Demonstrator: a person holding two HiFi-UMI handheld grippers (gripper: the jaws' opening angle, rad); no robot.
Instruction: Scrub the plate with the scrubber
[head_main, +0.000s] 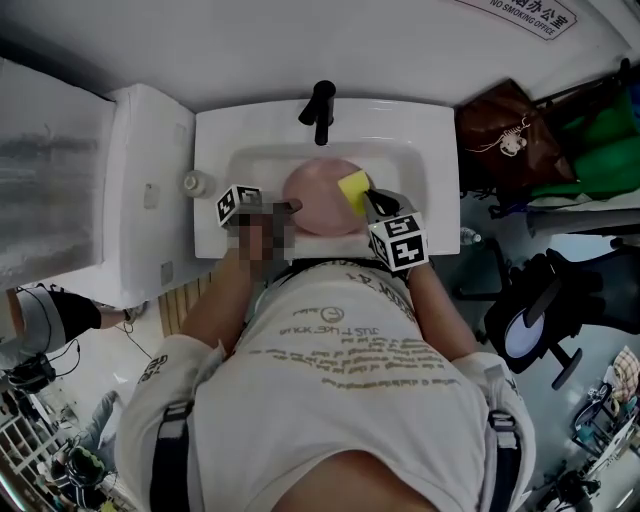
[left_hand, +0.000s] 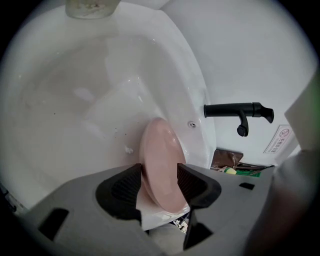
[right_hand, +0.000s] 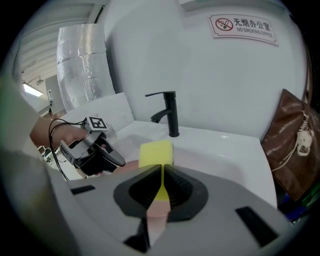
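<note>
Gripping the pink plate (left_hand: 159, 156) by its rim, the left gripper (left_hand: 159, 184) had both pads pressed against the two faces, so the plate stood edge-on between them over the white sink basin (head_main: 410, 160). The right gripper (right_hand: 161, 186) had its jaws squeezed almost together on a thin yellow scrubber sponge (right_hand: 156, 151), which sat at the plate's right edge, below the black faucet (head_main: 321, 108).

The likeliest trouble was the plate slipping or pivoting in that narrow rim hold once the sponge pushed sideways on it; a wet glaze would make this worse, and a drop into the basin could chip it. The sponge, pinched at one end, might also fold or pull free under a hard stroke.

Whether sponge and plate were in contact could not be told. The person's torso covered the basin's near edge, and a mosaic patch blurred the left hand.
</note>
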